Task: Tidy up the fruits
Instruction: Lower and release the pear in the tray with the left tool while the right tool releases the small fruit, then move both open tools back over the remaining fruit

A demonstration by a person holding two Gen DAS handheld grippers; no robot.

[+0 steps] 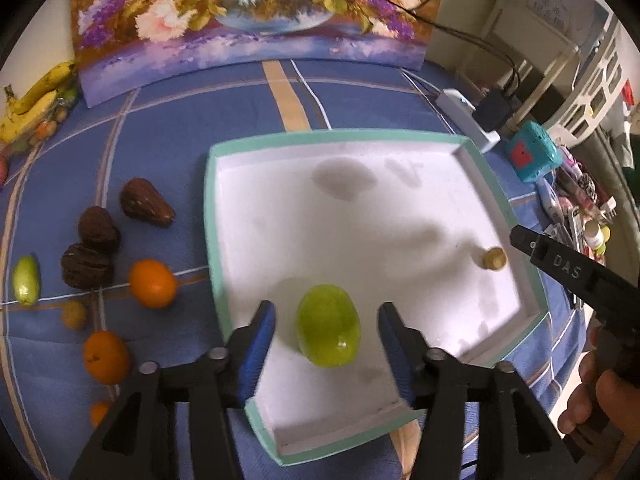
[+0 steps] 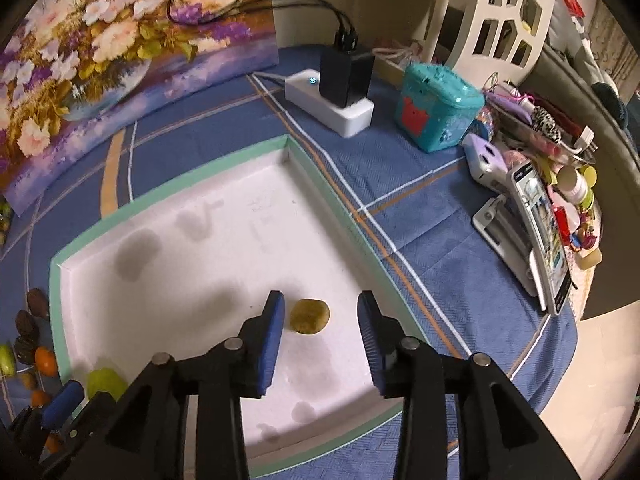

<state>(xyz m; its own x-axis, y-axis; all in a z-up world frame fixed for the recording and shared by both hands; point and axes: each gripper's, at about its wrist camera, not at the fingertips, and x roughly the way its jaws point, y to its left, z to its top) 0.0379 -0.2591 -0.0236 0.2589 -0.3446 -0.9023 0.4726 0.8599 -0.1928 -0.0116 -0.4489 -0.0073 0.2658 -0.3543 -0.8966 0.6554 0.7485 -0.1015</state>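
A white tray with a teal rim (image 1: pixel 212 216) lies on the blue cloth; it also shows in the right wrist view (image 2: pixel 56 280). A green fruit (image 1: pixel 327 325) rests inside it between the fingers of my open left gripper (image 1: pixel 326 316), apart from both pads. A small brown-yellow fruit (image 2: pixel 309 316) lies in the tray between the fingers of my open right gripper (image 2: pixel 320 312), untouched; it also shows in the left wrist view (image 1: pixel 494 258). Left of the tray lie oranges (image 1: pixel 152 283), dark brown fruits (image 1: pixel 146 202) and a small green fruit (image 1: pixel 26 280).
A flower painting (image 1: pixel 248 20) stands at the back. Bananas (image 1: pixel 36 96) lie at the far left. A white power strip with a black charger (image 2: pixel 340 96), a teal box (image 2: pixel 436 108) and a cluttered pile with a phone (image 2: pixel 540 232) sit right of the tray.
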